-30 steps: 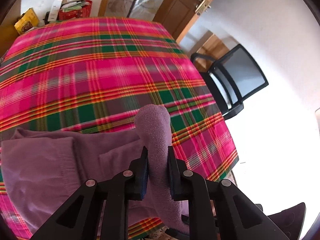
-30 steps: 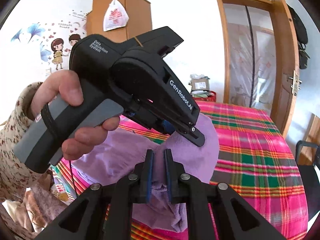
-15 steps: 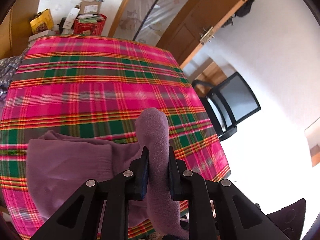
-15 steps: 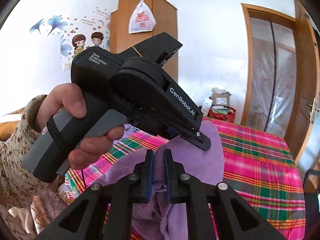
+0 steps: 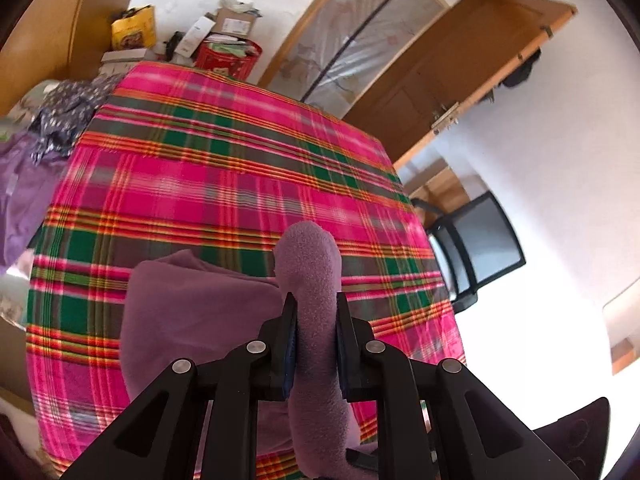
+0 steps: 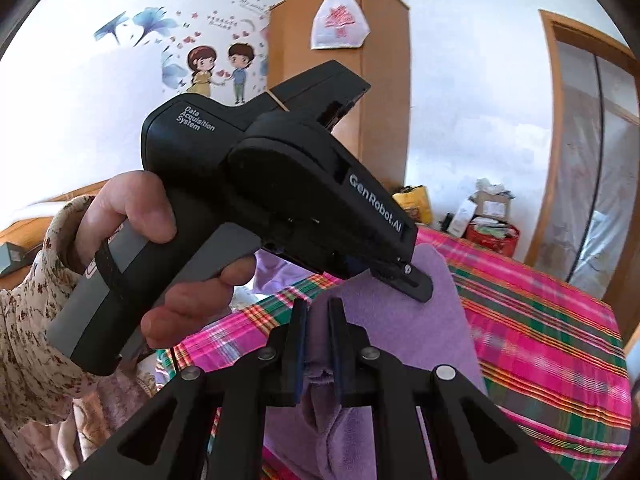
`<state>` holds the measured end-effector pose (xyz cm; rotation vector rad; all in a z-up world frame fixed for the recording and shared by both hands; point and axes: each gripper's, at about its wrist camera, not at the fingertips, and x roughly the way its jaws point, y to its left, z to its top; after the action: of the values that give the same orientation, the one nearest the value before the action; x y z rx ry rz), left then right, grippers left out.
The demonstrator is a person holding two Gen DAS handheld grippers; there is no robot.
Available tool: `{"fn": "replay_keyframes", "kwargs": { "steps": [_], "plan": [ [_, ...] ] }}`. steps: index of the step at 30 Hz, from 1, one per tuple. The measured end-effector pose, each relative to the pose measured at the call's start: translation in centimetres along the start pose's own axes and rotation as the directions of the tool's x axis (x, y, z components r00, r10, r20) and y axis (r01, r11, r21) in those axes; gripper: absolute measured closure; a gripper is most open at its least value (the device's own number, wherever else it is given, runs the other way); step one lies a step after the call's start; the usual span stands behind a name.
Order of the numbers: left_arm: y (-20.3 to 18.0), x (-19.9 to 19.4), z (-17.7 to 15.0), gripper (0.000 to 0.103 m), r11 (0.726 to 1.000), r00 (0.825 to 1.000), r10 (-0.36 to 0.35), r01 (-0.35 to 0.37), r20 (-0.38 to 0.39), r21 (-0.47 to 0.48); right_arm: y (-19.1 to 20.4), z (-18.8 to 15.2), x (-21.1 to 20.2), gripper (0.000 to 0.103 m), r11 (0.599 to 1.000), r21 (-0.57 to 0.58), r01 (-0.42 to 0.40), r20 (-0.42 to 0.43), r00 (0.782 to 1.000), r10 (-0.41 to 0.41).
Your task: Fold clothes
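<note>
Both tongs pinching the same purple fleece garment (image 5: 192,320). Left gripper (image 5: 314,304) clamped on a thick rolled fold that bulges up between its pads; right gripper (image 6: 318,308) clamped on a thinner edge, with more cloth bunched below its pads. Garment partly lifted: in the left view one part draped on the near part of the table, the rest hanging from the grips past the near edge. In the right view, left hand (image 6: 168,248) holding the left tool just above and beside the right gripper, so the two grips very close together.

Step in hand, as a judgement: carrying a gripped edge across for a fold, or lifting to reposition; cannot tell which. To do it well: keep both pinches firm, fleece thick and springy, likely to slip if loosened. Keep both grips level so the edge stays straight. Lay down onto the flat part, edges matched, before letting go. Watch the hanging part, could drag the rest off the edge.

Surface: table under a pink, green and orange plaid cloth (image 5: 224,184), far half bare. Other clothes heaped (image 5: 60,116) at the left edge. Red basket with boxes (image 5: 228,52) behind the far edge. Wooden door (image 5: 452,80), black chair (image 5: 476,240) to the right, wooden wardrobe (image 6: 360,80) with a plastic bag hung on it, cartoon wall stickers (image 6: 216,68).
</note>
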<state>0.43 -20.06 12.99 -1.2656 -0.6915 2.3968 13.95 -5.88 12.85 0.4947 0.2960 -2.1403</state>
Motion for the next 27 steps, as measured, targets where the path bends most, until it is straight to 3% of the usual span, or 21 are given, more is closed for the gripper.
{"fn": "replay_keyframes", "kwargs": {
  "steps": [14, 27],
  "plan": [
    [10.3, 1.2, -2.9, 0.087, 0.99, 0.999, 0.021, -0.024, -0.026, -0.137, 2.5, -2.3, 7.7, 0.092, 0.99, 0.032, -0.136, -0.148, 0.979, 0.139],
    [14.8, 3.9, -4.1, 0.085, 0.983, 0.998, 0.011, -0.023, -0.065, -0.182, 2.9, -5.1, 12.4, 0.092, 0.986, 0.074, -0.15, -0.254, 0.953, 0.164]
  ]
}}
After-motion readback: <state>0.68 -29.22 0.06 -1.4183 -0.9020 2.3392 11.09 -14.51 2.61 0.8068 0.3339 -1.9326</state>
